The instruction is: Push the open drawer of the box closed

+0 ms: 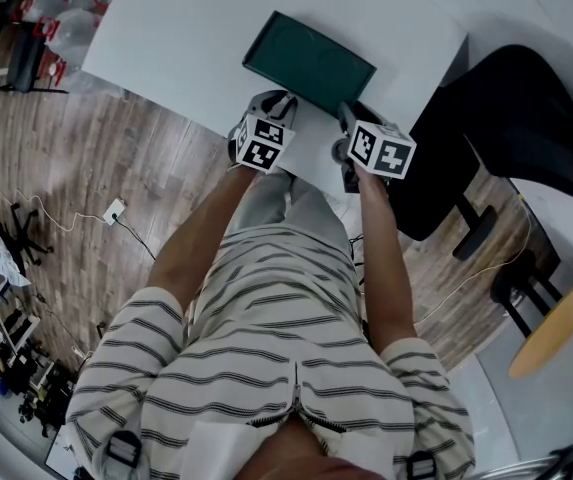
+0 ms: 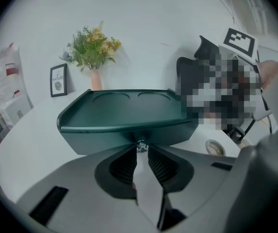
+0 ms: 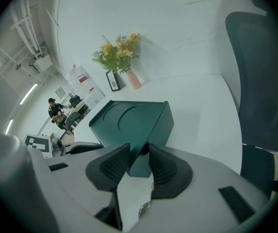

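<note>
Ribbed black pads (image 2: 125, 166) of left gripper (image 2: 141, 152) stand narrowly parted at a small metal knob (image 2: 141, 146) on the smooth dark-green box (image 2: 124, 115), right gripper (image 3: 139, 152) likewise parted at its corner, box on white table (image 1: 186, 28); only gripper views show the flowers (image 2: 92, 47) behind.

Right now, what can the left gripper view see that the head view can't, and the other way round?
Only the left gripper view: the flowers in a pink vase, a small framed picture beside it, and the little knob on the front of the dark green box. Only the head view: the person's striped shirt, the wooden floor and a round wooden stool. Both: that box on the white table, and a black chair.
</note>
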Available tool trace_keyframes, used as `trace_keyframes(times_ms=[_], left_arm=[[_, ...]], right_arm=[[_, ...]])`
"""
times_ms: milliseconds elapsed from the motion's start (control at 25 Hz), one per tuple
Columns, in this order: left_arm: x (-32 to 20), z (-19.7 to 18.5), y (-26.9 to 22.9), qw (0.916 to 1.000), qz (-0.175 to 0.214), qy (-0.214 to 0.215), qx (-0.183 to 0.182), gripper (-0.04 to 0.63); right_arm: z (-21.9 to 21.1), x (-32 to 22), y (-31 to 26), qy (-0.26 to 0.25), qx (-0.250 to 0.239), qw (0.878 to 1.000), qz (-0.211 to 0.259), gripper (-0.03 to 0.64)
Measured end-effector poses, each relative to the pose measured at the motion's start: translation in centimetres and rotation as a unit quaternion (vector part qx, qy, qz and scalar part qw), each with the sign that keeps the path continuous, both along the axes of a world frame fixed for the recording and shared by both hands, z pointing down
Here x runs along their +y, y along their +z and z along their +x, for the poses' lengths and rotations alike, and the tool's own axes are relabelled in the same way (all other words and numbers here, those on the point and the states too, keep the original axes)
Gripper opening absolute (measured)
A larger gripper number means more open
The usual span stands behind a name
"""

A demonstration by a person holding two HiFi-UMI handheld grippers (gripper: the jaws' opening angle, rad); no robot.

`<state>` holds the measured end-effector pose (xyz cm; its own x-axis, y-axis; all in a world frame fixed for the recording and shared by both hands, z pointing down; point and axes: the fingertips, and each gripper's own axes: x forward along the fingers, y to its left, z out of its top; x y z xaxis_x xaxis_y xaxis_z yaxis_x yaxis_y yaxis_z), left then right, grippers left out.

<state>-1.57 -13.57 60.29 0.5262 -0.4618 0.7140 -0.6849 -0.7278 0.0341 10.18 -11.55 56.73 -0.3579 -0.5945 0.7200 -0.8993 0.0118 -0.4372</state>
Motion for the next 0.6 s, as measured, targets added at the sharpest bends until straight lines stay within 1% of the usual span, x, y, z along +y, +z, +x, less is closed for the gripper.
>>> trace_keyframes(times_ms=[320,600], left_arm=[[-0.25,0.19,-0.09,1.0000,0.001,-0.002,0.000,0.074],[-0.13,0.37,-0.03,1.0000,0.003,0.001,-0.008,0.077]], right_arm=[[-0.01,0.04,0.00,-0.008,0.002,1.000,-0.004,0.133],[0.23,0.20,0.05,-0.001,0.002,1.000,-0.001,0.133]])
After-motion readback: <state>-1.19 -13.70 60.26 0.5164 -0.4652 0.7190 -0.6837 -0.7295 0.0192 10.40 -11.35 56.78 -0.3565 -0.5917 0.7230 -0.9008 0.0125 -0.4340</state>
